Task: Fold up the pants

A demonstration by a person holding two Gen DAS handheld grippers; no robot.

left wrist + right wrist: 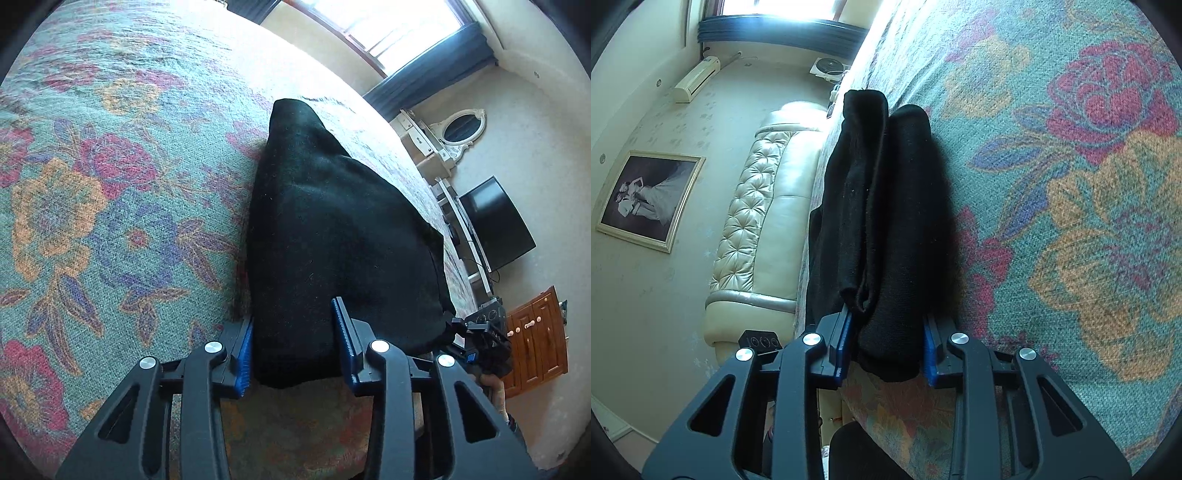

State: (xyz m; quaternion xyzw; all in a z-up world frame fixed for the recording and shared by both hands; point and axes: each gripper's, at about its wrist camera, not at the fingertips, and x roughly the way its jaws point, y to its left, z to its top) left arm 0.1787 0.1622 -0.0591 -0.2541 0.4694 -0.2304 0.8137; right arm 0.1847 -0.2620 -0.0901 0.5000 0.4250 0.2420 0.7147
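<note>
Both hand-held grippers, left (293,350) and right (888,349), pinched the near edge of the black pants (332,240), bunched on the floral bed (92,184), apparently to carry the fold over.

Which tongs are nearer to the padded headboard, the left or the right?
Right. The right tongs grip the pants at the end toward the headboard; the left tongs grip the opposite end.

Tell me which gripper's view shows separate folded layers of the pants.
The right gripper: its view shows the black pants as two side-by-side layers; the left's shows one smooth mass.
</note>
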